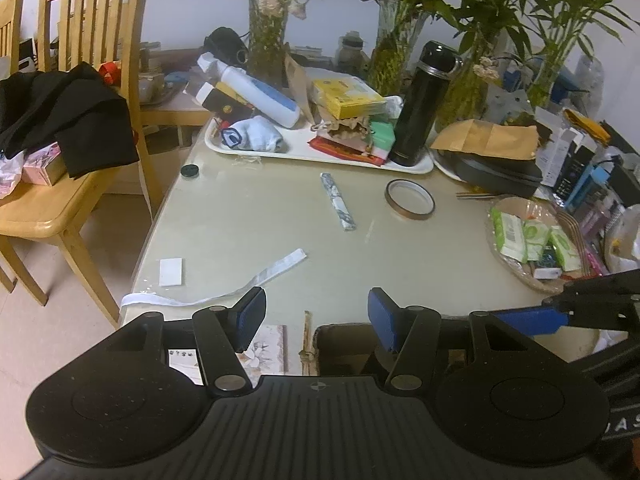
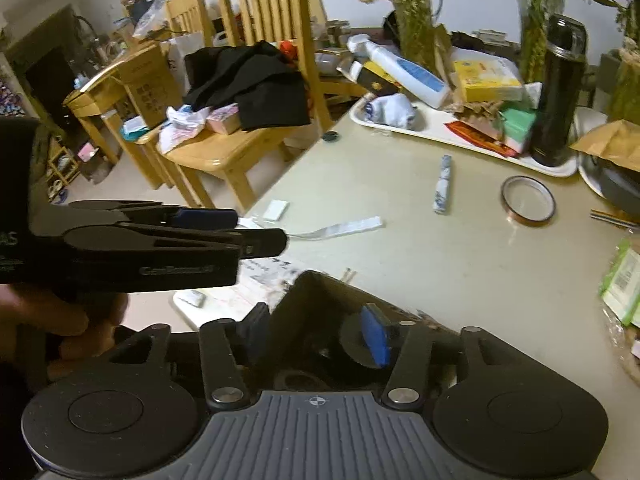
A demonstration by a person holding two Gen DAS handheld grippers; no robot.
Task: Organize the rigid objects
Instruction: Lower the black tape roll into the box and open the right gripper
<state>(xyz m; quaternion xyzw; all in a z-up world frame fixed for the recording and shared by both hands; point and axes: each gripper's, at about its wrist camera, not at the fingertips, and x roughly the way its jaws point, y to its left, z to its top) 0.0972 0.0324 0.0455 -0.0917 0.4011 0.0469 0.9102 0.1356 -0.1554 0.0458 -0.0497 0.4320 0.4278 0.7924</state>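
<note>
A tape roll (image 1: 409,199) lies flat on the pale table, also in the right wrist view (image 2: 528,200). A patterned stick-like packet (image 1: 338,201) lies left of it, also in the right wrist view (image 2: 443,183). A small white block (image 1: 171,272) and a paper strip (image 1: 224,287) lie near the table's front left edge. My left gripper (image 1: 318,318) is open and empty over the table's front edge, above a dark box (image 1: 344,346). My right gripper (image 2: 320,336) is open, fingers over the dark box (image 2: 316,300); a black round thing sits by its right pad.
A white tray (image 1: 320,152) at the back holds a black flask (image 1: 422,104), a spray bottle and boxes. Vases with plants stand behind. A wicker basket (image 1: 528,240) of packets is at right. A wooden chair (image 1: 72,152) with black cloth stands left. A black cap (image 1: 190,171) lies near the tray.
</note>
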